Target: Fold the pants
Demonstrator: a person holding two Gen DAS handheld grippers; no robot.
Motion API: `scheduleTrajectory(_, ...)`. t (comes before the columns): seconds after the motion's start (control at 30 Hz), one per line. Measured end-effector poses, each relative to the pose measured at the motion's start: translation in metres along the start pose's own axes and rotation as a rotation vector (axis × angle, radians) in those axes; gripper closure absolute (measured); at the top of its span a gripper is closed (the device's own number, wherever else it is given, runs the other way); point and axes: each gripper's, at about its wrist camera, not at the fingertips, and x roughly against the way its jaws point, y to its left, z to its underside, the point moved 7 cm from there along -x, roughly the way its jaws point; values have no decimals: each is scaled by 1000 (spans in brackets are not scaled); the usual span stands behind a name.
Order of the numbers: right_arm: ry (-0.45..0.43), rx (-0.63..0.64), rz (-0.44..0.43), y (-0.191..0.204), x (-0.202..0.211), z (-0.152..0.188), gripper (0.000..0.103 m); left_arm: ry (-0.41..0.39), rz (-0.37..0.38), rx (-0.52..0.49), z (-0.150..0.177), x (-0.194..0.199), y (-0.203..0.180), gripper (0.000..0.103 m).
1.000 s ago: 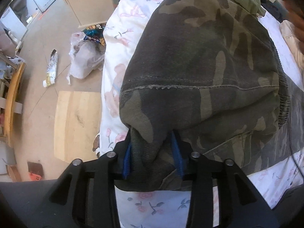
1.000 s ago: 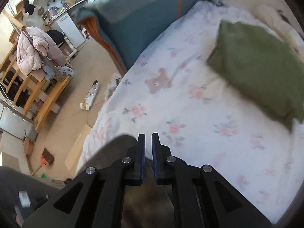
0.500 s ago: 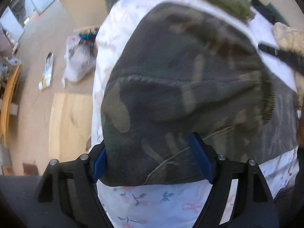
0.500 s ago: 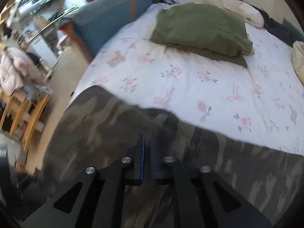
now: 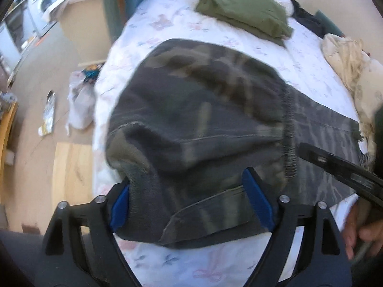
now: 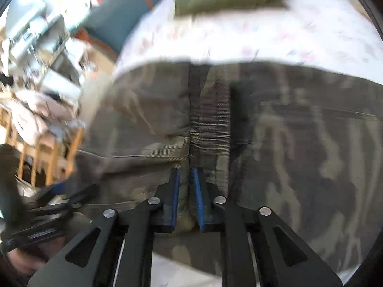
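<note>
The camouflage pants (image 5: 198,129) lie folded over on the flower-print bed (image 5: 308,55), the left gripper (image 5: 191,203) spread wide around a bunched fold, the right gripper (image 6: 185,198) pinched narrow on the waistband, and a green garment (image 5: 241,9) well beyond.

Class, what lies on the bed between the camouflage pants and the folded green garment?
Only bare floral sheet separates the pants from the green garment, seen in the left wrist view.
</note>
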Motion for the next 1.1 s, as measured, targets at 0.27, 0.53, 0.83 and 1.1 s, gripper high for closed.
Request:
scheduleTrajectory(0.27,-259,-513,-242,-40,82,63,12,-33,-123,-2,-23,-1,-20,19)
scheduleTrajectory(0.53,-254,-825,-171,-132,79,136,12,-132,-198,131,0,59,23,17)
scheduleTrajectory(0.83,-357,-919,-199,-156,100,128,12,-126,-249,185,-46,60,89,17)
scheduleTrajectory(1.1,-376,-934,-267,-149,102,122,12,234,-452,177,28,-39,134,17)
